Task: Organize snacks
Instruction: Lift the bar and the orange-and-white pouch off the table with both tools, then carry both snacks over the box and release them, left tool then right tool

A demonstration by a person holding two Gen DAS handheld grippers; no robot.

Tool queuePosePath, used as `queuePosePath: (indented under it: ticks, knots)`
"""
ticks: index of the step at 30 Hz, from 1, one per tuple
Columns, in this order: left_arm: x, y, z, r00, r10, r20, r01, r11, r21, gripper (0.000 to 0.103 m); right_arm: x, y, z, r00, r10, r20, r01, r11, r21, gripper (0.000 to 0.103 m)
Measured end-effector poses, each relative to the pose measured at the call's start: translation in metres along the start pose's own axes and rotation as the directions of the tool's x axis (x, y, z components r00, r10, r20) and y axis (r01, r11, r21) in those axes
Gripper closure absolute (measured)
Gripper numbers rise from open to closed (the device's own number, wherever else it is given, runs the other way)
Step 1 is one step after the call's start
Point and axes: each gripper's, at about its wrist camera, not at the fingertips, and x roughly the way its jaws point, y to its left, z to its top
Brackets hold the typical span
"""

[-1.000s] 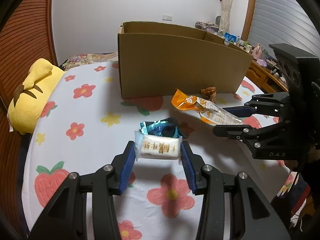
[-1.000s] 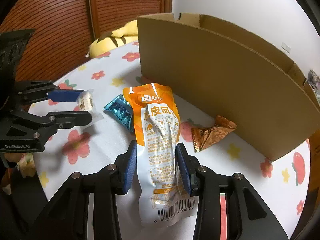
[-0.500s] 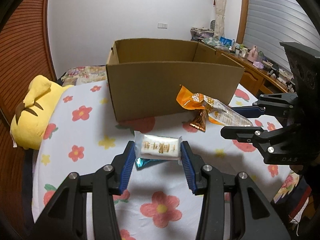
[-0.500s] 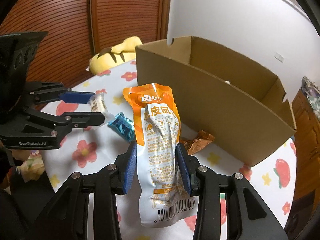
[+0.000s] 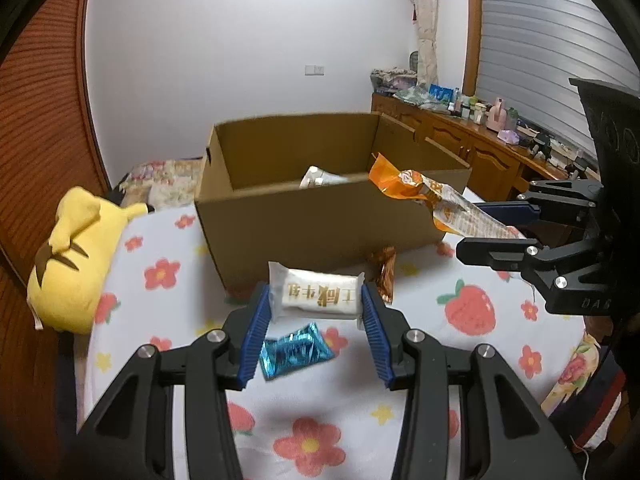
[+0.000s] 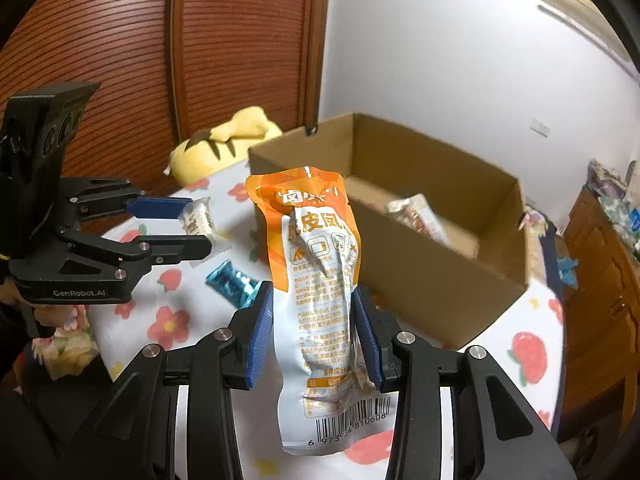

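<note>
Holding a white wrapped snack bar (image 5: pixel 318 295) crosswise between its blue pads, the left claw (image 5: pixel 316 312) is clenched on that packet just short of the near wall of the cardboard box (image 5: pixel 304 232), which sits toward 12 o'clock in the left wrist view. The grip takes the wrapper near its crimped ends, so my worry is that the slick film could slide out if the claw tilts before it is over the opening, and the bar would land on the flowered bedsheet (image 5: pixel 160 276) beside the blue foil packet (image 5: pixel 296 350) and the copper foil candy (image 5: pixel 385 276) lying there. At about 2 o'clock the right claw (image 6: pixel 314 332) is clamped on a long orange and white pouch (image 6: pixel 320 300), grasped around its middle with both ends free; the floppy top could catch on the box rim, or the two claws could knock together if both head for the opening at once. Inside the box, one pale packet (image 6: pixel 420 216) is partly in sight, blurred, and its print cannot be read; the rest of the box floor is hidden behind the near wall. A yellow plush toy (image 5: pixel 72 256) lies at 9 o'clock. Neither the hands holding the claws nor the pouch's lower edge in the left view can be made out.
</note>
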Motion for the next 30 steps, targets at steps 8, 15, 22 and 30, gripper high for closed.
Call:
queuePosePath:
  ticks: [8,15,22,30]
  knots:
    - [-0.001,-0.005,0.035,0.999,0.001,0.038,-0.002,1.0,0.03,0.059,-0.012,-0.021,0.025,0.998,-0.034,0.048,0.034,0.999,0.004,0.064]
    - [0.015,-0.002,0.062,0.999,0.006,0.038,-0.008,0.999,0.052,0.059,-0.002,-0.046,0.048,0.997,-0.066,0.034,0.067,0.997,-0.025,0.064]
    - [0.042,0.013,0.091,0.999,0.023,0.037,-0.024,0.999,0.041,0.059,0.021,-0.075,0.065,0.997,-0.07,0.032,0.07,0.997,-0.025,0.063]
    - [0.08,0.021,0.116,0.999,0.044,0.012,-0.044,0.998,0.049,0.058,0.056,-0.104,0.077,0.998,-0.07,0.005,0.07,0.997,-0.009,0.063]
